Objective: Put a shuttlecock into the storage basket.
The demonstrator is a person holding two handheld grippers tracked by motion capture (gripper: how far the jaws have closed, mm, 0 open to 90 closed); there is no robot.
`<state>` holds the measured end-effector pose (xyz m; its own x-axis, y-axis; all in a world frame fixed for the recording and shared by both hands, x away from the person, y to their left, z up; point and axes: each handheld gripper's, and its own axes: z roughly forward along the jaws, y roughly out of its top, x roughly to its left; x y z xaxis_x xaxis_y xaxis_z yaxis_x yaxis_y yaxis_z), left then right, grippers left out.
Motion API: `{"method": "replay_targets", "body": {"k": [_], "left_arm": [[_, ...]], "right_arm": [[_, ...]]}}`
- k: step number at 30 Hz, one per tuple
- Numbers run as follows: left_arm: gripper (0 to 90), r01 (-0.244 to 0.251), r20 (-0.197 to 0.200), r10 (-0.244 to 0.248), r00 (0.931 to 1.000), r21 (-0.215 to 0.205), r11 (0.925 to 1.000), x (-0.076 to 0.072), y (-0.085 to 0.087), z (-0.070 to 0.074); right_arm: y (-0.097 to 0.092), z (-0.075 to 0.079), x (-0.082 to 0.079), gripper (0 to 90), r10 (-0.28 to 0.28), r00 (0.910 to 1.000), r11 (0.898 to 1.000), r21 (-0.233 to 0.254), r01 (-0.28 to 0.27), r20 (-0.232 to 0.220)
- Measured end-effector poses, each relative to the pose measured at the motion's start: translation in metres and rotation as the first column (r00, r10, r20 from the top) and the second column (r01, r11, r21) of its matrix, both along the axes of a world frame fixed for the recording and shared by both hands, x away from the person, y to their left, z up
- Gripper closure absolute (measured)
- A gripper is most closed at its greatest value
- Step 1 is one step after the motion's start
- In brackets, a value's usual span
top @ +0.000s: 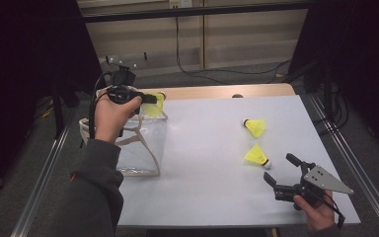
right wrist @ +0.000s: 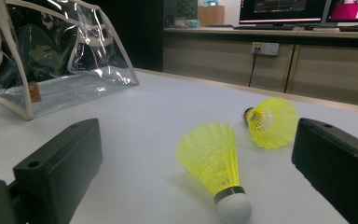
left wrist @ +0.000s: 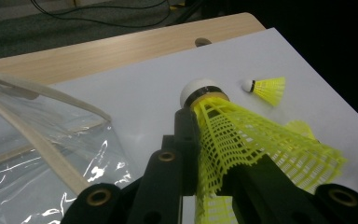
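White counter [top: 212, 163]: clear plastic bag with cream trim [top: 140, 148] stands at its left edge. My left claw [top: 150, 98] is clamped on a yellow mesh shuttlecock [top: 154, 104], held above the bag's mouth. My right claw [top: 276, 172] is spread apart, resting near two more yellow shuttlecocks [top: 256, 155] lying on the counter.

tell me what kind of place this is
Probably a lab or office set up for recording: a white-topped table flanked by metal rails, loose cables on the floor, and computer monitors on a counter behind.
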<state>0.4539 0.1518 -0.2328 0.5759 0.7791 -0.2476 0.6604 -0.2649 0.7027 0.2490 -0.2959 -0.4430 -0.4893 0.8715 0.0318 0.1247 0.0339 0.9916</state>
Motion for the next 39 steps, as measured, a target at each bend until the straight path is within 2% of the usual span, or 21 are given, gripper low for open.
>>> {"method": "replay_targets", "body": {"k": [25, 39], "left_arm": [[84.4, -0.030, 0.012, 0.030, 0.9995, 0.011, 0.9995, 0.003, 0.013, 0.010], [84.4, -0.051, 0.020, 0.051, 0.9985, 0.030, 0.9982, 0.003, 0.021, 0.015]], "right_arm": [[0.000, 0.000, 0.000, 1.6, -0.002, 1.0000, 1.000, 0.001, 0.002, -0.003], [0.000, 0.000, 0.000, 1.6, 0.000, 1.0000, 1.000, 0.000, 0.000, -0.001]]}}
